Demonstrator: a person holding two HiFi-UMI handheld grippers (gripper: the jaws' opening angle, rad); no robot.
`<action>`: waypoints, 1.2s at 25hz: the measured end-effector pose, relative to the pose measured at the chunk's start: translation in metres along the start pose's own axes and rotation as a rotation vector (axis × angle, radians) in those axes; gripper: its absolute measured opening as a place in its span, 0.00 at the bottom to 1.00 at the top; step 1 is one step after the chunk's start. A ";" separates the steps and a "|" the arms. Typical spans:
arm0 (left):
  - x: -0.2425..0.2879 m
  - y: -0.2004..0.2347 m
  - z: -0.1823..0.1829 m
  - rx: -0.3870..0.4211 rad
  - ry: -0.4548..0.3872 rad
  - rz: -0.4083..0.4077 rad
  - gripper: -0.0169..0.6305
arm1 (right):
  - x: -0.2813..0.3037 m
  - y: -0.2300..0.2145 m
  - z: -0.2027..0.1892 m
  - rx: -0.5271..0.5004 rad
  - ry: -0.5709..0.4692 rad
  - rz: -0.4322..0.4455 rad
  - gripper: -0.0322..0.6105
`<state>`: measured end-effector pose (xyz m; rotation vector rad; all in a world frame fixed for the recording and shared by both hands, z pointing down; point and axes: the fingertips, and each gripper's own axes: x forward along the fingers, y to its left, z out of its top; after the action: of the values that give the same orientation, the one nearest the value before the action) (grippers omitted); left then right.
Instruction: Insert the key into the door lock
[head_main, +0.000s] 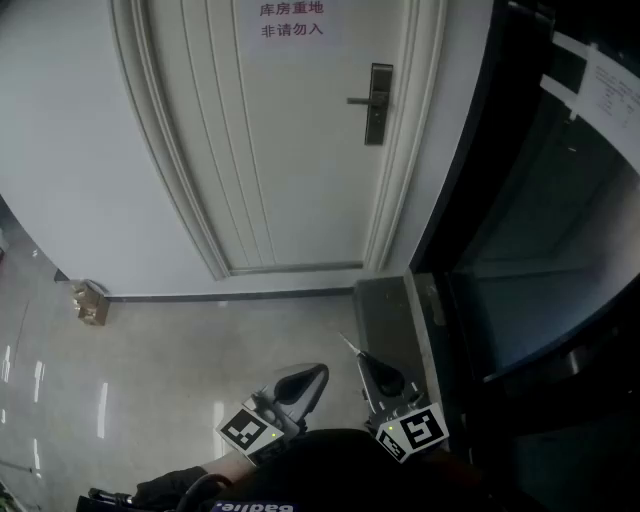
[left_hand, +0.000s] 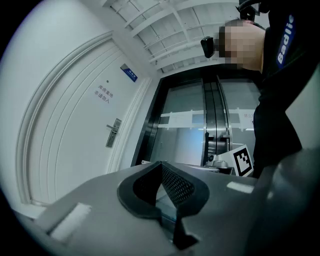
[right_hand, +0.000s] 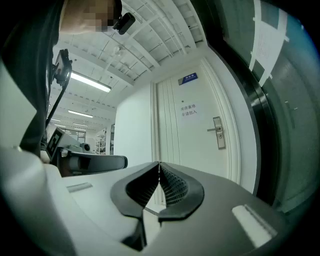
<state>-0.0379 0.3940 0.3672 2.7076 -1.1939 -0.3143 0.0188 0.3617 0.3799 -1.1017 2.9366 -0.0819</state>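
— Gripping the key, your right tool is clamping fully down on it; the door lock is sitting well ahead.
— And your left tool?
— Resting closed, empty. You should be holding the key level, approaching squarely.

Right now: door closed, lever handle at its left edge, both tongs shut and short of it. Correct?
No: the lever handle sits at the door's right edge, not the left; the head view shows it. Door closed, left tongs and right tongs shut and short of it: yes.
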 end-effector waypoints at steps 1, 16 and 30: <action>-0.001 0.001 0.000 0.002 0.000 0.000 0.04 | 0.000 0.001 -0.001 0.000 0.000 0.000 0.06; -0.015 0.012 0.004 0.001 -0.009 0.004 0.04 | 0.009 0.015 0.001 0.030 -0.022 0.021 0.07; -0.077 0.053 0.013 -0.002 -0.038 0.003 0.04 | 0.049 0.069 -0.012 0.002 -0.002 -0.014 0.06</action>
<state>-0.1292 0.4147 0.3772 2.7094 -1.2070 -0.3674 -0.0637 0.3825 0.3888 -1.1216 2.9269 -0.0842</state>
